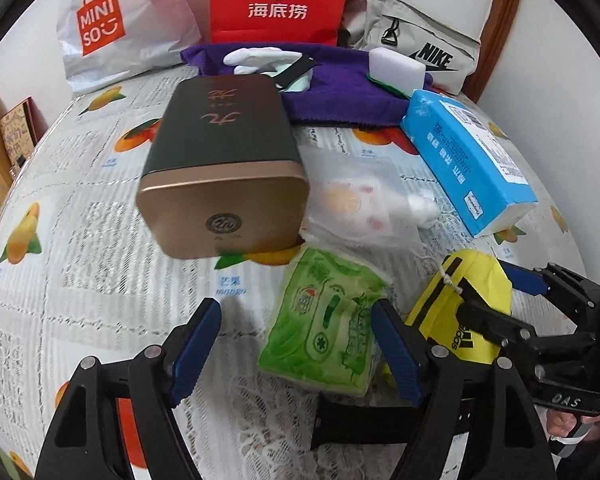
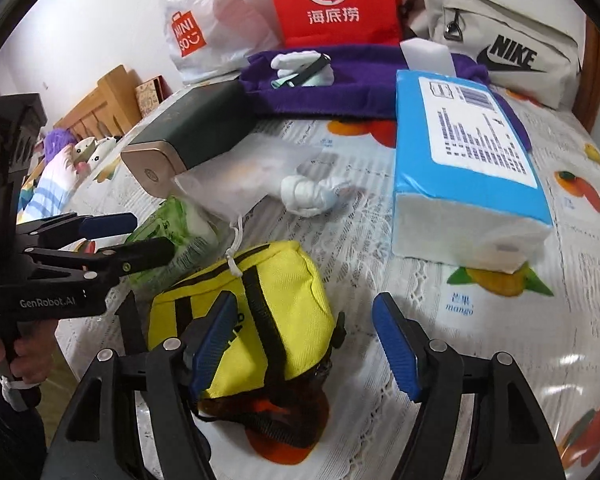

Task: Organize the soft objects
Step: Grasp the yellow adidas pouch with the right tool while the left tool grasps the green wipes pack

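A yellow Adidas pouch (image 2: 276, 292) lies on the mango-print cloth between the fingers of my right gripper (image 2: 306, 344). The left pad overlaps the pouch and the right pad stands clear of it, so the gripper is open. A green soft pack (image 1: 324, 320) lies between the fingers of my left gripper (image 1: 296, 348), close to the right pad and well apart from the left one; this gripper is open too. From the left wrist, the right gripper (image 1: 500, 300) straddles the yellow pouch (image 1: 452, 308). The right wrist view shows the left gripper (image 2: 128, 240) over the green pack (image 2: 180, 232).
A dark green tin (image 1: 220, 168) with a gold lid lies on its side beside a clear drawstring bag (image 1: 360, 204). A blue tissue pack (image 1: 468, 160), a purple towel (image 1: 340, 100) and a white sponge (image 1: 396, 68) lie behind. Red, MINISO and Nike bags line the wall.
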A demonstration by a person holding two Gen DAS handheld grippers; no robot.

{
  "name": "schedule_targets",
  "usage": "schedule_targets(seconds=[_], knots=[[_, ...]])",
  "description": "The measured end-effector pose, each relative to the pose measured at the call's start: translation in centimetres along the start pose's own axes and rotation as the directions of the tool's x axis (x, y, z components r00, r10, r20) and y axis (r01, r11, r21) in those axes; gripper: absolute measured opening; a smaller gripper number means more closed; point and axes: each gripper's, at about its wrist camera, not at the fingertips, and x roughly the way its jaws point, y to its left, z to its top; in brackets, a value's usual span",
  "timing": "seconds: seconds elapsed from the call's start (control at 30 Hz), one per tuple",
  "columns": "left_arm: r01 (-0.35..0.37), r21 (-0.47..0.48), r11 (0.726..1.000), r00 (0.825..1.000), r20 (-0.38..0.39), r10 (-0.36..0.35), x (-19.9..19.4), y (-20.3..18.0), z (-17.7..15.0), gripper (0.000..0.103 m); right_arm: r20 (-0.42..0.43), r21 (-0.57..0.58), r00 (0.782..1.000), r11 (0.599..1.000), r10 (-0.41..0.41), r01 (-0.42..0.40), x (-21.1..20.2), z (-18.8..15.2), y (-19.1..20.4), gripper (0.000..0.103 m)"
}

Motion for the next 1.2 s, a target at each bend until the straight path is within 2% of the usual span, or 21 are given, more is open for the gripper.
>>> schedule_targets(seconds=[0.07,0.1,0.17,0.23,0.33,0.47,0.63,0.73,0.8,0.87,0.93,1.0,1.03,1.13,1.17,1.2], knots=[[0.001,-0.002,1.0,1.0,0.009,-0.001,0.2,0.0,0.0,0.076,0.008,0.007,1.0,1.0,0.006,-0.006,-0.1,0.1,-0.3,0.039],[0.006,-0.001,1.0,1.0,0.016,-0.006,0.3,-0.1,-0.1,0.074,0.012,0.014,1.0,1.0,0.006,-0.006,-0.2,0.1,-0.5,0.037],[0.033,0.002,0.999,0.999,0.028,-0.033,0.2,-0.1,-0.2,0.058,0.028,0.022,1.0,1.0,0.001,-0.002,-0.6,0.1,-0.9,0.034],[0.06,-0.002,0.998,0.998,0.03,-0.06,0.0,-0.2,-0.2,0.047,0.044,0.029,0.999,0.999,-0.016,0.014,-1.2,-0.2,-1.4,0.031],[0.046,0.011,0.999,0.998,0.042,-0.047,-0.2,-0.3,-0.3,0.044,0.062,0.062,0.997,0.997,-0.038,0.035,-2.2,-0.5,-2.5,0.025],[0.043,-0.009,0.999,0.998,0.055,-0.043,-0.8,0.2,-0.4,0.034,0.074,0.117,0.994,0.99,-0.082,0.073,-3.4,-1.3,-4.5,0.025],[0.012,-0.015,1.0,0.998,0.064,-0.011,-1.4,1.1,-0.4,0.033,0.069,0.19,0.989,0.975,-0.129,0.114,-4.5,-2.5,-7.3,0.025],[0.012,-0.018,1.0,0.998,0.059,-0.011,-1.4,1.2,-0.3,0.034,0.064,0.227,0.988,0.966,-0.14,0.122,-5.0,-2.8,-8.4,0.03],[0.015,-0.016,1.0,0.998,0.057,-0.014,-1.3,1.0,-0.2,0.037,0.059,0.218,0.987,0.967,-0.149,0.133,-5.1,-2.8,-8.5,0.044],[0.007,-0.009,1.0,0.999,0.041,-0.007,-1.1,0.8,-0.1,0.053,0.057,0.213,0.987,0.968,-0.15,0.135,-5.2,-2.9,-8.4,0.056],[0.013,-0.008,1.0,0.999,0.044,-0.012,-1.2,0.7,0.0,0.055,0.068,0.221,0.99,0.97,-0.123,0.105,-5.5,-3.0,-8.2,0.062],[0.024,-0.009,1.0,0.999,0.036,-0.023,-1.0,0.5,0.2,0.064,0.072,0.215,0.993,0.974,-0.096,0.078,-5.5,-3.0,-7.7,0.08],[0.023,-0.008,1.0,0.999,0.036,-0.022,-0.9,0.4,0.3,0.068,0.081,0.205,0.992,0.976,-0.098,0.08,-5.5,-3.1,-7.4,0.082],[0.01,0.008,1.0,0.999,0.041,-0.01,-0.6,-0.2,0.3,0.068,0.087,0.2,0.988,0.974,-0.125,0.106,-4.8,-3.1,-7.0,0.083],[0.005,0.012,1.0,0.999,0.046,-0.005,-0.5,-0.4,0.3,0.068,0.078,0.21,0.99,0.973,-0.115,0.096,-4.4,-3.0,-7.3,0.081],[-0.003,0.014,1.0,0.999,0.049,0.002,-0.3,-0.5,0.2,0.068,0.071,0.223,0.993,0.972,-0.096,0.078,-3.9,-3.0,-7.5,0.073]])
